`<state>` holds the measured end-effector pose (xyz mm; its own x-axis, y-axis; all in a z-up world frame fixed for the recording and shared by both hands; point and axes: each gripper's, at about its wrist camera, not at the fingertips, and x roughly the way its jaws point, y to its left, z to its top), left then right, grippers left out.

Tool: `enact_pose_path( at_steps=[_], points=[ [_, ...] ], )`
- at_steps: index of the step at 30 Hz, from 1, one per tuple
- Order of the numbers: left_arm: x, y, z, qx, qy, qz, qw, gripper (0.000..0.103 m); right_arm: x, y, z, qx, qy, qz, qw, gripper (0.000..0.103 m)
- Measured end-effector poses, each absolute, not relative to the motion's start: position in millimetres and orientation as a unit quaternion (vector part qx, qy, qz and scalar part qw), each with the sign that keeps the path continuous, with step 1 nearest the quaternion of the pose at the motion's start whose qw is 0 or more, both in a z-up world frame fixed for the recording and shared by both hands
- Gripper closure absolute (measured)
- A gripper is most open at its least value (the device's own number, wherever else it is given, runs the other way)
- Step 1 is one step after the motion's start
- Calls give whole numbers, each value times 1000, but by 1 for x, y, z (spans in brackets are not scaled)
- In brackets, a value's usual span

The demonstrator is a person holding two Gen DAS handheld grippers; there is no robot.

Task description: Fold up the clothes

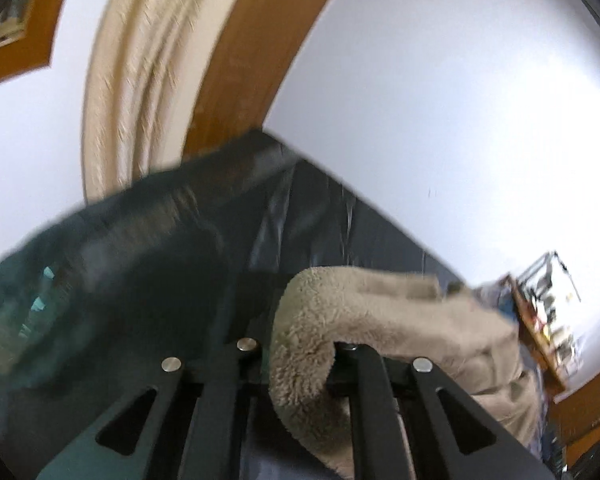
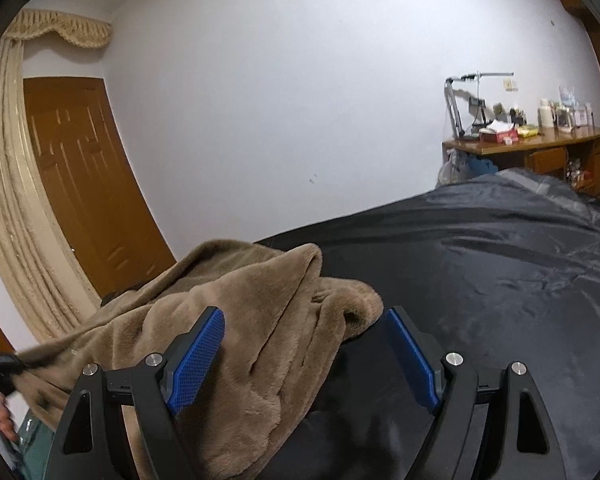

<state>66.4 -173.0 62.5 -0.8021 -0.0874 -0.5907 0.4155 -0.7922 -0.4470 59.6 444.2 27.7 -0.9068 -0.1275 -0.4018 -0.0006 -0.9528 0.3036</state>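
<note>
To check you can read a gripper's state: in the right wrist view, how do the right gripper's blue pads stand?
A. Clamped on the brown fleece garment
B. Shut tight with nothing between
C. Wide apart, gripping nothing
C: the right gripper shows its blue pads spread wide, the brown fleece garment lying unpinched beneath.

White wall, wooden door, cluttered desk

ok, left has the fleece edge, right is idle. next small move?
Probably bring the right gripper down onto the brown fleece garment and close. Its jaws stand open with fleece between them, while the left gripper is shut on an edge.
</note>
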Motion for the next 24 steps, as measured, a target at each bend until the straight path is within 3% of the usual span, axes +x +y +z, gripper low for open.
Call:
enact_pose_path(
  at_steps=[7, 12, 18, 24],
  points=[
    [92, -197, 92, 249, 304, -908, 147, 92, 76, 414, 40, 157, -57, -985, 41, 19],
    [103, -206, 90, 260, 311, -904, 137, 92, 91, 372, 40, 119, 74, -986, 92, 19],
    [102, -213, 92, 266, 319, -901, 128, 92, 104, 333, 21, 157, 238, -938, 195, 19],
    [103, -210, 104, 259, 316, -906, 113, 92, 95, 322, 0, 194, 319, -903, 215, 19]
  ],
)
